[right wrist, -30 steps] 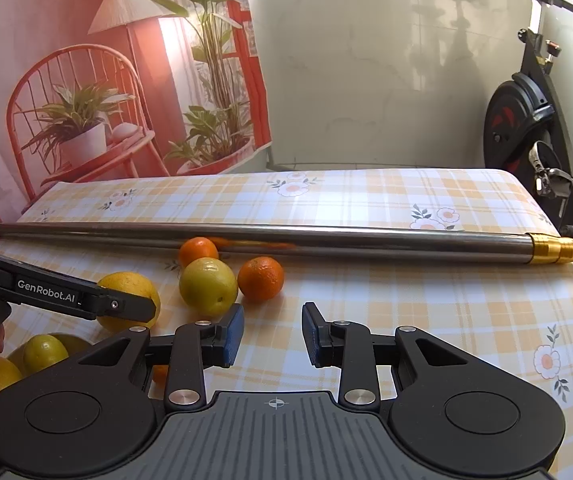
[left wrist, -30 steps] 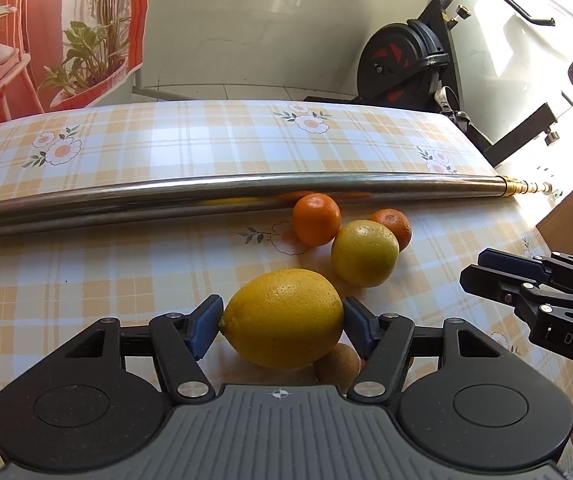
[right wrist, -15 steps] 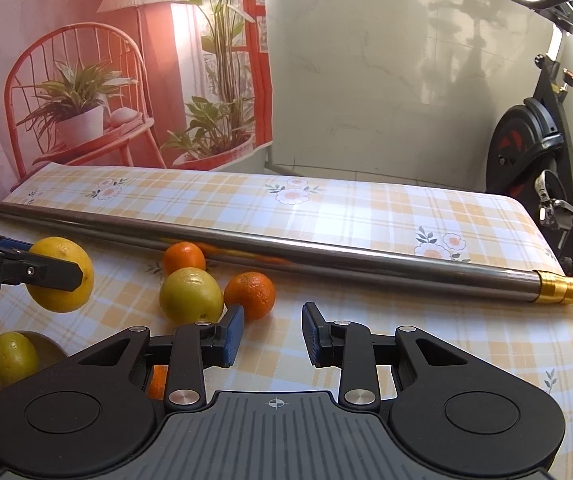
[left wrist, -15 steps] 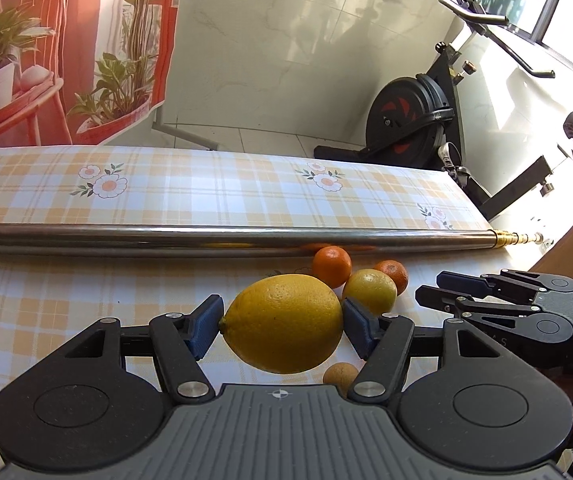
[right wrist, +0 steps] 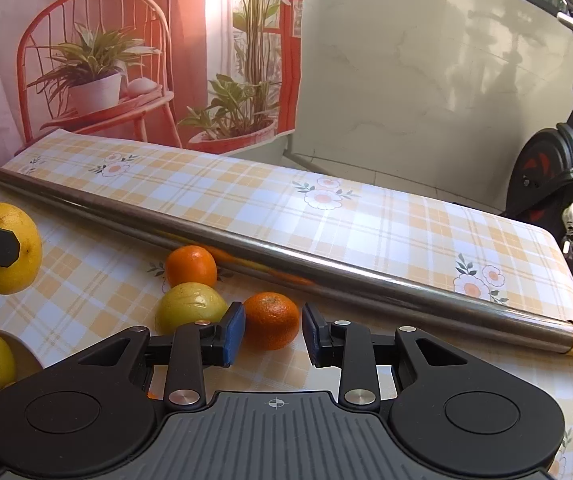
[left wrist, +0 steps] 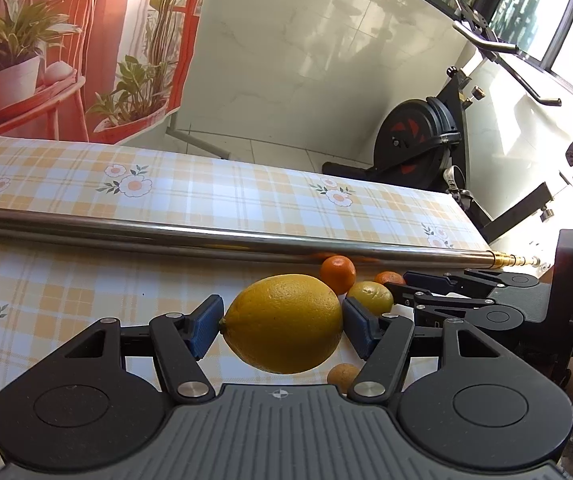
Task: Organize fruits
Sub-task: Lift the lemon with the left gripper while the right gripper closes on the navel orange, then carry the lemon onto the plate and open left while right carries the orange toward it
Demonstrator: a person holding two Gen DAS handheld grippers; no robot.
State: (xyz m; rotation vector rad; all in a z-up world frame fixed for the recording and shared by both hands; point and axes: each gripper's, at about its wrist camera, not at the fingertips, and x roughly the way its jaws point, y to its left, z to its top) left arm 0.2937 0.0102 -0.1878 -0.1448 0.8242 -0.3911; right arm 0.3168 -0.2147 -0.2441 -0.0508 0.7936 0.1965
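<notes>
Yellow lemon (left wrist: pixel 282 322) pinched between left gripper (left wrist: pixel 282 326) pads, held clear above the plaid tablecloth (left wrist: pixel 66 280). Right gripper (right wrist: pixel 272 334) has a narrow gap between its pads, nothing gripped; an orange (right wrist: pixel 271 320) sits on the cloth beyond that gap, beside a yellow-green citrus (right wrist: pixel 188 306), near the steel pole (right wrist: pixel 326 268).

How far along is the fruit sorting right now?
Early to midway. Done: one lemon in the bowl at lower left. In hand: the left gripper holds a large lemon above the table. Left: two oranges and a yellow-green fruit by the pole; the right gripper frames the nearer orange, jaws narrowly apart.
</notes>
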